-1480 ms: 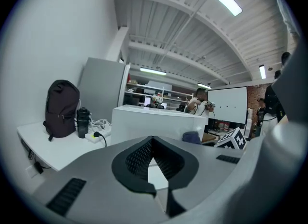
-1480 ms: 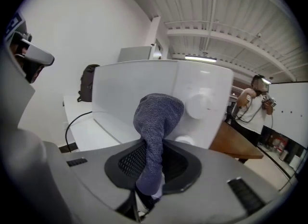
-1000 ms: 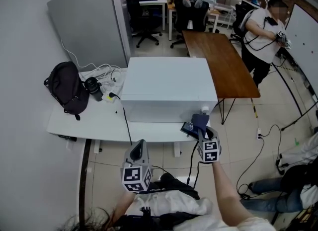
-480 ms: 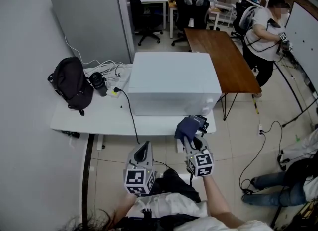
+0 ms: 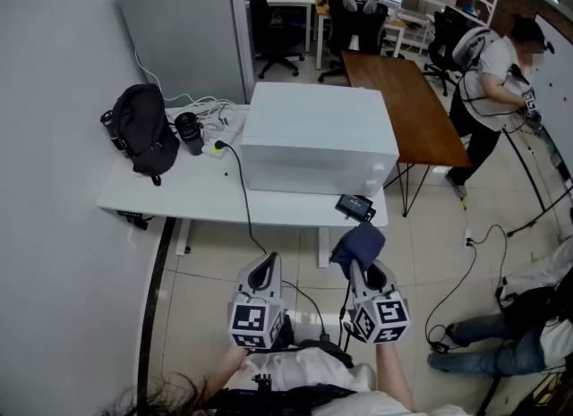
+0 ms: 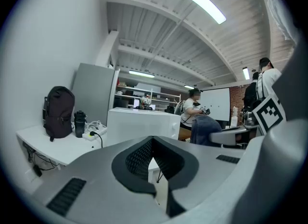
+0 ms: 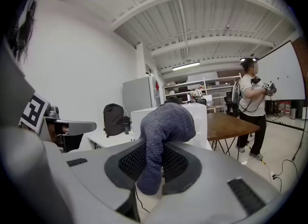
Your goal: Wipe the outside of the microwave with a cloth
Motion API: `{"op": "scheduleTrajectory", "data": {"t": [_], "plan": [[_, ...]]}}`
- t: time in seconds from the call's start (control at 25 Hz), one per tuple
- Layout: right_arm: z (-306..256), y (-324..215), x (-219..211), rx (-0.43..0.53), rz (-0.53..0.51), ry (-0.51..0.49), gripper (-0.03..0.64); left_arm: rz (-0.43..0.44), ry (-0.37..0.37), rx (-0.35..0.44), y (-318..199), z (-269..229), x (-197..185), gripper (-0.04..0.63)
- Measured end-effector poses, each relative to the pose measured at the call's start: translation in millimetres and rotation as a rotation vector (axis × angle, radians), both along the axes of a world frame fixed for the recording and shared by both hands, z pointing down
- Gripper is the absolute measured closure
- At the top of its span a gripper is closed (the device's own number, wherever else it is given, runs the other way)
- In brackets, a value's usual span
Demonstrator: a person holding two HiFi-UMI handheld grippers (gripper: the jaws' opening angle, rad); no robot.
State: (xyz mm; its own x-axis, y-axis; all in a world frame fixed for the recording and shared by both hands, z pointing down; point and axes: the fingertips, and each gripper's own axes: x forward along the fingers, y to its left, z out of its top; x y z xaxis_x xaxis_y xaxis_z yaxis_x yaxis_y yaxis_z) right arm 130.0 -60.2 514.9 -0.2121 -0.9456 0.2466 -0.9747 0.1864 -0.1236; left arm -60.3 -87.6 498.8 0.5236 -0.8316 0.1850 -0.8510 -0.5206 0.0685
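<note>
The white box-shaped microwave (image 5: 318,137) is seen standing on the white tabletop (image 5: 179,195), with its door side turned toward the wearer. The dark blue knitted cloth (image 5: 358,242) is no longer at it. A second ago the cloth was held against the lower right corner of the microwave's front. Half a second ago it had been drawn back to the tabletop's edge. Now it is carried clear of the tabletop altogether, over the tiled floor (image 5: 206,271) and close to the wearer's body.

The cloth is pinched between the jaws of the right tongs (image 5: 360,267), and its bunched upper part bulges above them, as is plainly shown in the right gripper view (image 7: 166,126). The left tongs (image 5: 261,273) are held beside the right ones, with the jaws brought together on nothing; no contact with the microwave has been made by them.

From this withdrawal it is judged that a wiping pass on the front has been ended. Whether the wiping as a whole is finished cannot be told, as no dirt or streak can be made out on the white casing.

A small black device (image 5: 355,206) lies at the tabletop's near edge just below the microwave. A black backpack (image 5: 143,137) is placed well to the left.
</note>
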Motion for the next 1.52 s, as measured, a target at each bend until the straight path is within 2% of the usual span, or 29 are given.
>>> {"op": "scheduleTrajectory", "data": {"t": [0.16, 0.36, 0.52, 0.6, 0.76, 1.08, 1.24, 1.52], "plan": [[-7, 38, 11, 0.015, -0.026, 0.003, 0.532, -0.028, 0.014, 0.019, 30, -5, 11, 0.603], [-17, 73, 25, 0.031, -0.015, -0.146, 0.532, -0.039, 0.037, 0.025, 85, -15, 32, 0.603], [-19, 94, 22, 0.041, -0.040, -0.125, 0.534, -0.039, 0.071, 0.000, 118, -15, 40, 0.603], [-20, 107, 17, 0.038, -0.053, -0.126, 0.533, -0.042, 0.058, 0.013, 129, -19, 39, 0.603], [-20, 132, 1, 0.030, -0.074, -0.130, 0.534, -0.058, 0.041, 0.013, 143, -18, 32, 0.603], [-20, 166, -37, 0.014, -0.087, -0.154, 0.534, 0.009, 0.056, 0.003, 170, -21, 26, 0.603], [-17, 172, -58, 0.013, -0.093, -0.146, 0.535, 0.012, 0.015, 0.002, 174, -14, 8, 0.602], [-9, 181, -64, -0.015, -0.085, -0.155, 0.535, 0.016, 0.024, -0.022, 178, -6, 3, 0.603]]}}
